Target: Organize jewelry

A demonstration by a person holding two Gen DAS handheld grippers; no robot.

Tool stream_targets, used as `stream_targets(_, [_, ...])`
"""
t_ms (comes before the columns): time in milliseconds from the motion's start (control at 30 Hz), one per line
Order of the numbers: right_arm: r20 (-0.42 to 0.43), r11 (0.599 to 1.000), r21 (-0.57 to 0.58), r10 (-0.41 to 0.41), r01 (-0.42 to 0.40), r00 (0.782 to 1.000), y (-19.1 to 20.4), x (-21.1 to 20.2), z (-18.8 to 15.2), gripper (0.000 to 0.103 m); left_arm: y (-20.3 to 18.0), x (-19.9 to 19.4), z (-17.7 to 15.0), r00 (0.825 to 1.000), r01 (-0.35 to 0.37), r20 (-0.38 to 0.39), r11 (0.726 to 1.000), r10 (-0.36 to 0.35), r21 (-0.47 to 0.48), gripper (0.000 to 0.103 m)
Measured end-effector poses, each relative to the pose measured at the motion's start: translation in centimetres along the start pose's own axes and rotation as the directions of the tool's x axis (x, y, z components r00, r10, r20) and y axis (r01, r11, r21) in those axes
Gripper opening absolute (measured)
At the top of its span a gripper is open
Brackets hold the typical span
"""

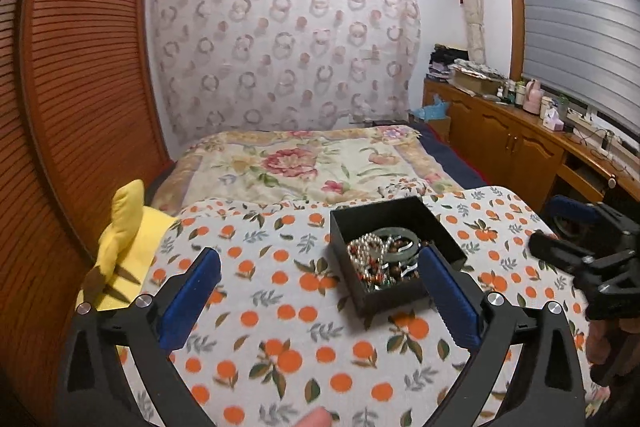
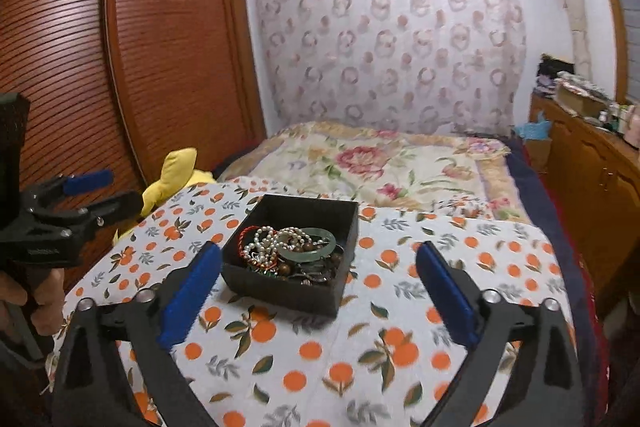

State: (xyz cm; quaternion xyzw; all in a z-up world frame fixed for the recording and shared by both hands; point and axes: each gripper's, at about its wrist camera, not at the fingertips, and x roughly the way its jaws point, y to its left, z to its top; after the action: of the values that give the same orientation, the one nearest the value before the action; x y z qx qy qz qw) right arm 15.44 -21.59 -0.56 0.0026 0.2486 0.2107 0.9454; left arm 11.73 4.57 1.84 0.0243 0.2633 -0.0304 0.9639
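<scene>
A black open box (image 1: pixel 412 219) (image 2: pixel 280 291) sits on the orange-print tablecloth (image 1: pixel 280 307) (image 2: pixel 360 339). It holds tangled jewelry: a pearl strand (image 1: pixel 366 247) (image 2: pixel 262 237), a pale green bangle (image 1: pixel 402 235) (image 2: pixel 316 249), a red cord and brown beads. My left gripper (image 1: pixel 320 263) is open and empty, above the cloth just left of the box, its right pad at the box's near right corner. My right gripper (image 2: pixel 318 259) is open and empty, with the box between and beyond its pads. Each gripper shows at the edge of the other's view (image 1: pixel 568 227) (image 2: pixel 100 189).
A yellow plush toy (image 1: pixel 124 247) (image 2: pixel 176 175) lies at the table's left edge. A bed with a floral quilt (image 1: pixel 304 163) (image 2: pixel 380 163) lies behind the table. A louvered wooden wardrobe (image 1: pixel 80 87) stands left; a wooden counter with bottles (image 1: pixel 532 131) runs along the right.
</scene>
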Motion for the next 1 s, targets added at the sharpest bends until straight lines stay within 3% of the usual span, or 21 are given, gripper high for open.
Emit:
stream_targets(267, [0.044, 0.996, 0.049, -0.079, 0.077, 0.996, 0.1, -3.8, -2.0, 0.101, -0.7, -2.0, -2.7, 1.000, -0.026, 0.004, 0.999, 0.026, -0.026, 0.096])
stream_targets(1000, [0.067, 0.988, 0.053, -0.147, 0.143, 0.987, 0.2, -4.5, -2.7, 0.101, -1.2, -2.9, -3.8, 1.000, -0.010, 0.008, 1.000, 0.011, -0.029, 0.096])
